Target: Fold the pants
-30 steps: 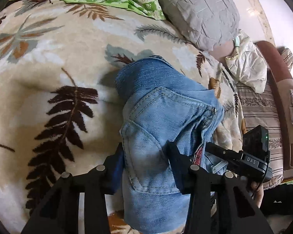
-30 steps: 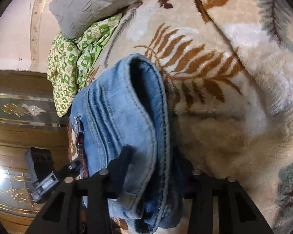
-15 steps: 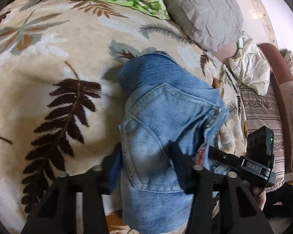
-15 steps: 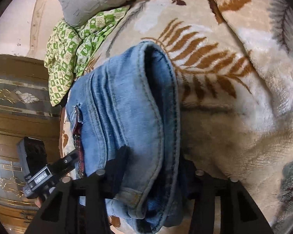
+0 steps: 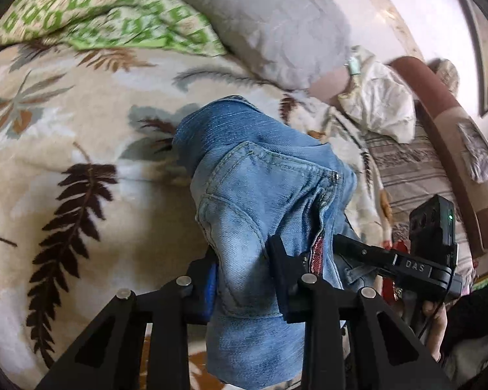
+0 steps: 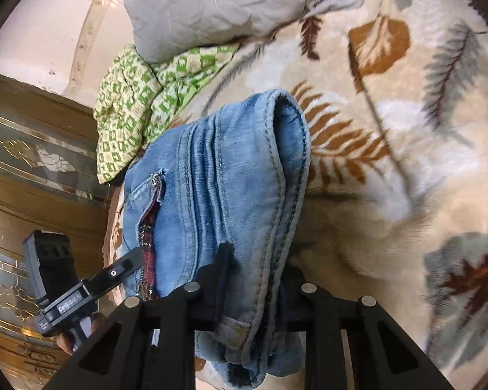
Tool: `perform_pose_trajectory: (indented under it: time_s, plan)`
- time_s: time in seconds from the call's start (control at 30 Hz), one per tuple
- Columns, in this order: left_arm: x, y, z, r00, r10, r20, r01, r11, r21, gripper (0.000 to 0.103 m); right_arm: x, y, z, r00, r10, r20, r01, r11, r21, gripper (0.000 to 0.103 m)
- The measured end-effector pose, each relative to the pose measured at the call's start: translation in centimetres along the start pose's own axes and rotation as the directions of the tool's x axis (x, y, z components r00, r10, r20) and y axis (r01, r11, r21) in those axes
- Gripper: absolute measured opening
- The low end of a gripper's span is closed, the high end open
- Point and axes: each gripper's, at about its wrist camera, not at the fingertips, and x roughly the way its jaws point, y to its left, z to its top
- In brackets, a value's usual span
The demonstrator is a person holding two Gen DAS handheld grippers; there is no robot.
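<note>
The blue denim pants [image 5: 260, 195] are folded into a thick bundle and held above the leaf-patterned blanket [image 5: 81, 149]. My left gripper [image 5: 244, 269] is shut on the pocket side of the bundle. My right gripper [image 6: 257, 276] is shut on the stitched edge of the pants [image 6: 231, 188], beside the open zipper. Each gripper shows in the other's view, the right one [image 5: 416, 260] and the left one [image 6: 74, 292]. The bundle's far fold hangs free, off the blanket.
A grey pillow [image 5: 276, 22] and a green patterned cloth [image 5: 114, 9] lie at the head of the bed. A cream cloth [image 5: 374, 104] and a striped sofa [image 5: 423, 169] stand to the right. A wooden cabinet [image 6: 32, 162] shows beside the bed.
Both grippers have lifted the folded pants higher off the blanket and toward the pillow. The grips have not changed.
</note>
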Motion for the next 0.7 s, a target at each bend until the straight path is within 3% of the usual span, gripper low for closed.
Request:
perform_pose_trajectory:
  time_s: [0.13,0.23,0.33,0.37,0.43,0.53,0.7]
  plan:
    - [1.7,-0.3,-0.2,1.000,-0.001,-0.012,0.001,1.000,0.010,0.031,-0.3,-1.6,0.0,1.000,-0.018,0.003,0.018,0.999,0.034,0.027]
    - [4.1,0.9,-0.6,0.997,0.062,-0.052,-0.062,0.998,-0.009,0.035,1.8,-3.1,-0.4,0.996,-0.070,-0.057,0.074,0.994,0.085,0.030]
    - [3.2,0.7,-0.8,0.997,0.078,-0.025,-0.078,0.997,-0.002,0.045,1.7,-3.5,-0.4,0.996,-0.032,-0.083,0.042,0.993,0.112,0.053]
    - [2.8,0.5,-0.9,0.996,0.082,-0.018,-0.082,0.997,0.011,0.048,1.1,-3.5,-0.4,0.997,-0.019,-0.075,0.028,0.993,0.113,0.062]
    - [1.5,0.1,-1.6,0.994,0.112,0.009,-0.112,0.993,0.041,0.060,-0.7,-3.2,-0.7,0.998,-0.058,-0.035,0.061,0.994,0.089,0.064]
    - [0.2,0.1,-3.6,0.996,0.091,-0.006,-0.091,0.995,0.039,0.060,-2.9,-3.4,-2.3,0.995,-0.095,0.028,0.092,0.991,0.093,0.068]
    - [-0.4,0.1,-6.4,0.996,0.087,-0.007,-0.087,0.996,0.034,0.060,-6.4,-3.1,-5.8,0.989,-0.014,0.149,0.002,0.997,0.080,0.068]
